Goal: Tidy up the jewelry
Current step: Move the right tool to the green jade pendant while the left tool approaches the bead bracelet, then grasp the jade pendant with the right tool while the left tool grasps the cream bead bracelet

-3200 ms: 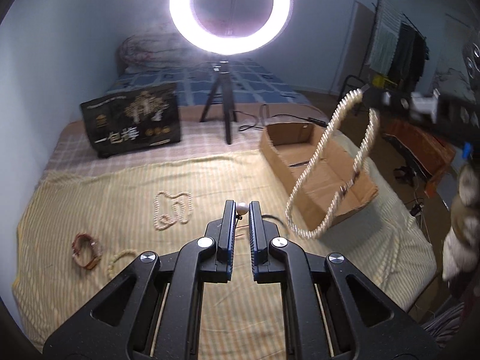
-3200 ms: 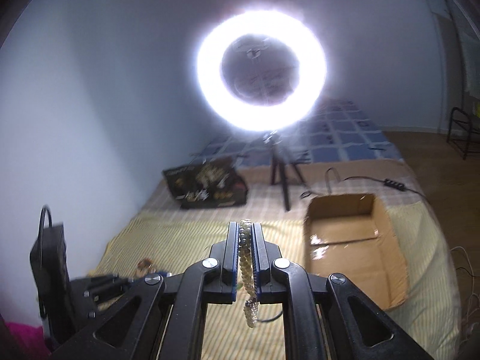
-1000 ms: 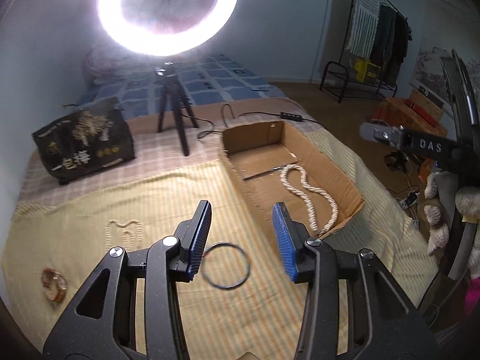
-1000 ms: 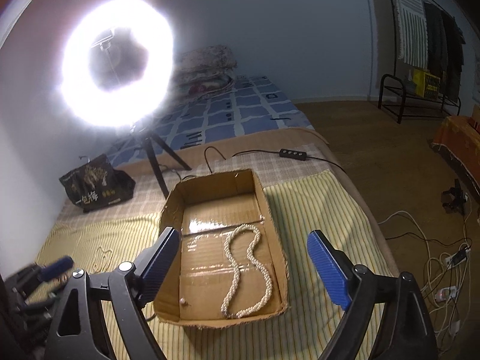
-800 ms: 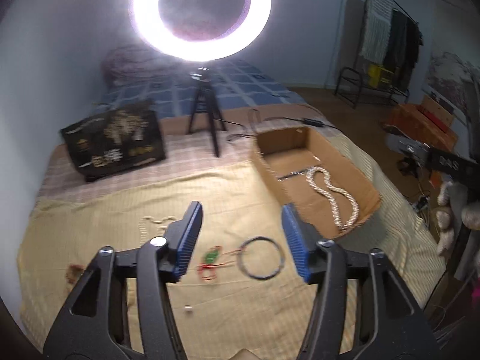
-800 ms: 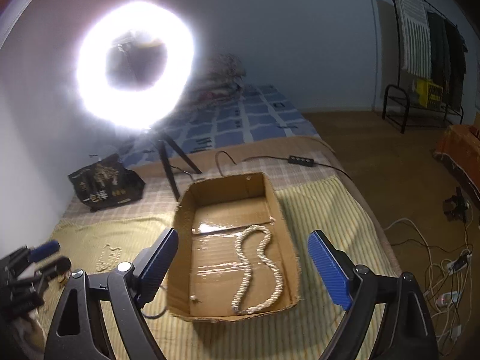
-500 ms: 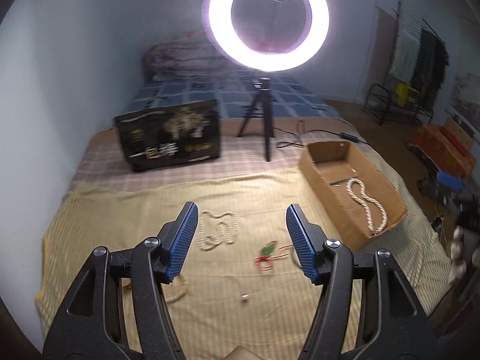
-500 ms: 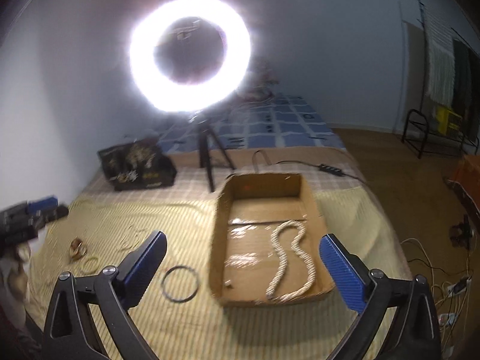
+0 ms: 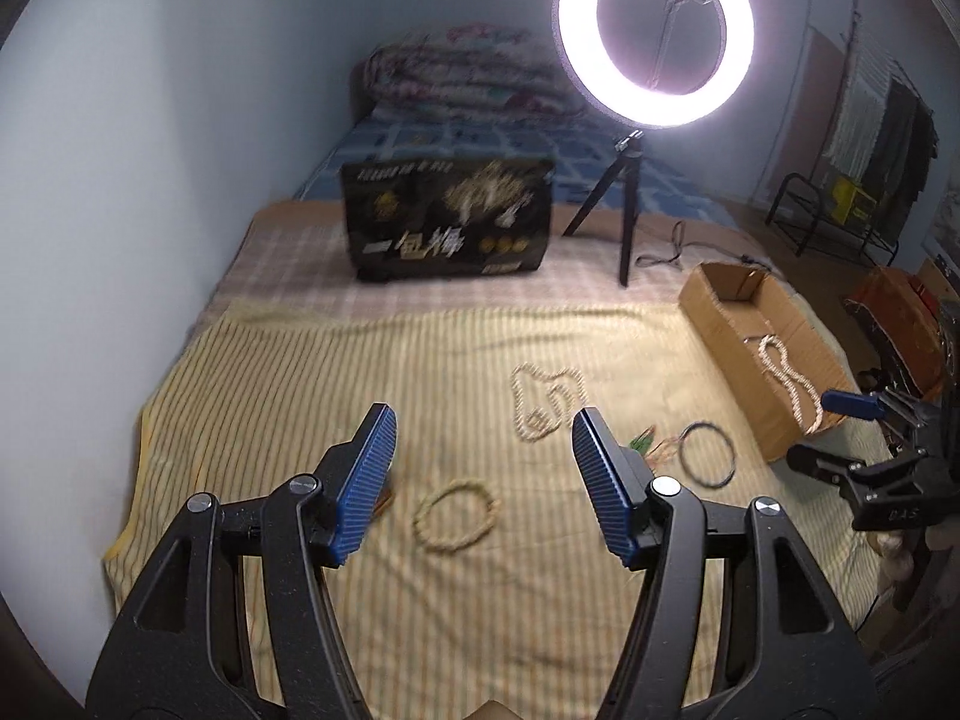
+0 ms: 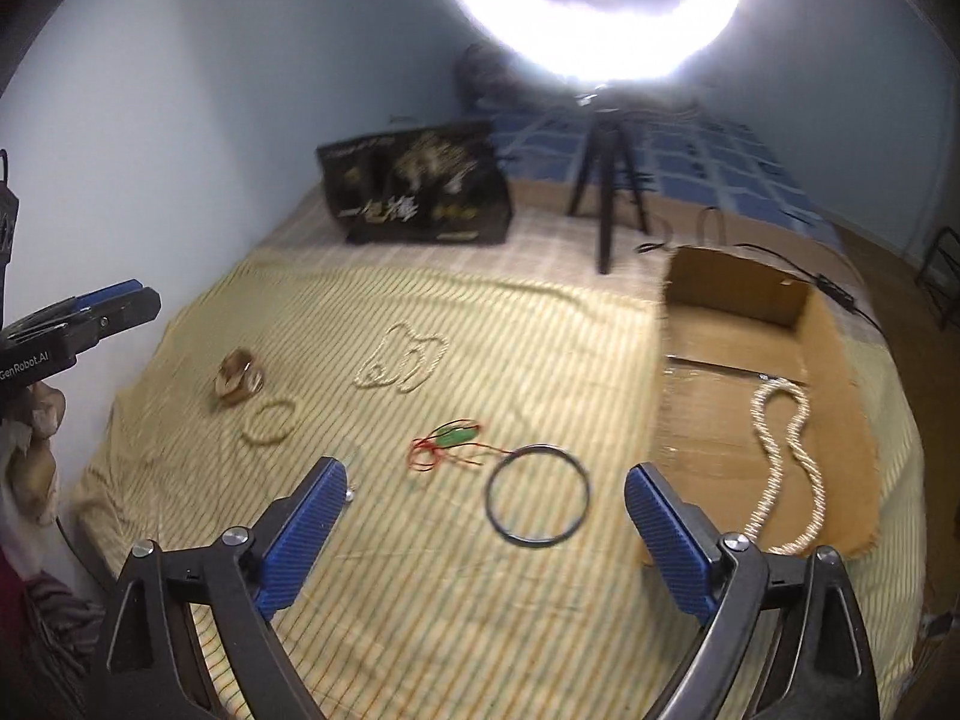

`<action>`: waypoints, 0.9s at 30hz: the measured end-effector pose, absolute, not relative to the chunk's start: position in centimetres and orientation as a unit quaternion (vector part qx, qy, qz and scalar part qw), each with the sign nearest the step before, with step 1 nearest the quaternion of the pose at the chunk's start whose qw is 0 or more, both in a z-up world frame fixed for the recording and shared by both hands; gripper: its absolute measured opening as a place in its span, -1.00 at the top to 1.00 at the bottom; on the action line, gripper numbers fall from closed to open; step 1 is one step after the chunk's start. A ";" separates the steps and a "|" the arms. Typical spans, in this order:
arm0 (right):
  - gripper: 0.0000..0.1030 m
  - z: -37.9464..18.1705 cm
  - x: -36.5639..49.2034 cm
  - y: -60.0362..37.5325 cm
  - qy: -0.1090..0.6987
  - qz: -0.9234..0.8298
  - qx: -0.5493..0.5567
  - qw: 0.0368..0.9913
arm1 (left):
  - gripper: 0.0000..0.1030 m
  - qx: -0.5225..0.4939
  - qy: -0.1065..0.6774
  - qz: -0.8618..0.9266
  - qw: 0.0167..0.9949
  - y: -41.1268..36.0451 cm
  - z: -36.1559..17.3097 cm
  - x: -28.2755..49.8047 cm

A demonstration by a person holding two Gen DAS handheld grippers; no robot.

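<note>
Jewelry lies on a yellow striped cloth (image 9: 288, 372). A thick pearl necklace (image 10: 786, 456) lies in the open cardboard box (image 10: 840, 348) at the right. On the cloth are a thin pearl necklace (image 10: 399, 363), a beaded bracelet (image 9: 457, 513), a black ring bangle (image 10: 537, 495), a red cord with a green pendant (image 10: 450, 438) and a brown bangle (image 10: 237, 381). My left gripper (image 9: 480, 462) is open and empty above the beaded bracelet. My right gripper (image 10: 486, 516) is open and empty above the black bangle.
A ring light on a black tripod (image 9: 627, 228) stands behind the cloth. A black printed box (image 9: 447, 219) stands at the back. A cable (image 10: 834, 288) runs behind the cardboard box. The bed edge and a wall lie to the left.
The right gripper has dropped the thick pearl necklace into the box and opened. The left gripper has opened too. Both have swung left, away from the box, over the loose jewelry.
</note>
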State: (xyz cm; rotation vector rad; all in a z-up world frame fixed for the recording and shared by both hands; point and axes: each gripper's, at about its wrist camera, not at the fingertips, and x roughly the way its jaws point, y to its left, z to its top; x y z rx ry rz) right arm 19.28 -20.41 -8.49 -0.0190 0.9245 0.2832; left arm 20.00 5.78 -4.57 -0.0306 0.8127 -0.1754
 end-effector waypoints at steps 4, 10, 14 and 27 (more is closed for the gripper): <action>-0.75 -9.2 20.4 -19.6 0.456 0.151 -0.002 0.877 | -0.22 -0.037 0.430 -0.075 0.899 7.6 -6.7 20.2; -0.63 -11.9 23.6 -19.1 0.497 0.164 0.057 0.850 | 0.04 -0.073 0.504 -0.062 0.858 8.8 -11.5 21.3; -0.59 -13.7 25.5 -18.8 0.525 0.165 0.082 0.831 | 0.06 -0.091 0.532 -0.056 0.840 9.0 -13.7 21.7; -0.34 -17.5 28.8 -16.0 0.562 0.157 0.049 0.810 | 0.22 -0.122 0.565 -0.030 0.815 10.3 -17.0 23.1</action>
